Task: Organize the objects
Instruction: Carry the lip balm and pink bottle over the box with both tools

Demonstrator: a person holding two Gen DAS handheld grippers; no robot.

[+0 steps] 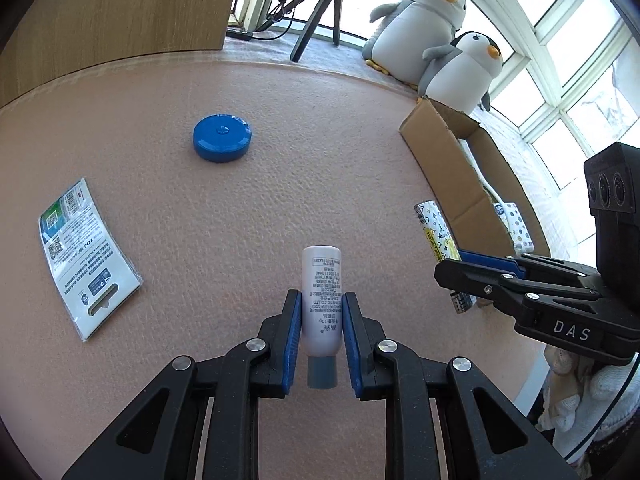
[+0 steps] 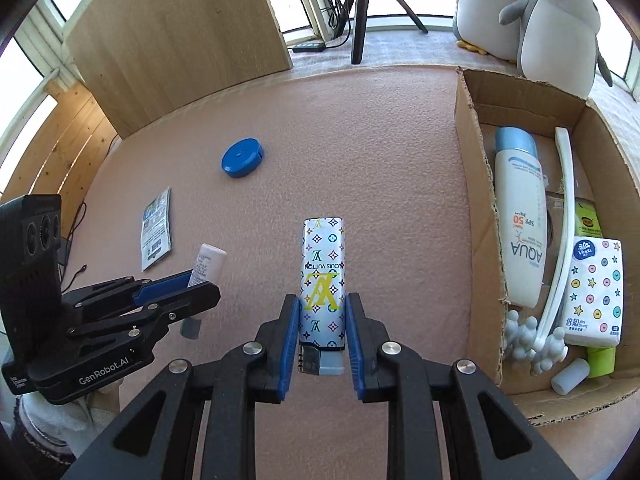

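Two claws loaded, box (image 2: 470,184) rim nearby.

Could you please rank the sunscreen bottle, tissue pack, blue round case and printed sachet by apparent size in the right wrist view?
1. sunscreen bottle
2. tissue pack
3. blue round case and printed sachet: too alike to rank, and the sachet lies foreshortened.

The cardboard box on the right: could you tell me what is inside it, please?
The cardboard box holds a sunscreen bottle, a white massager, a tissue pack and a small white cylinder; green items beneath are mostly covered.
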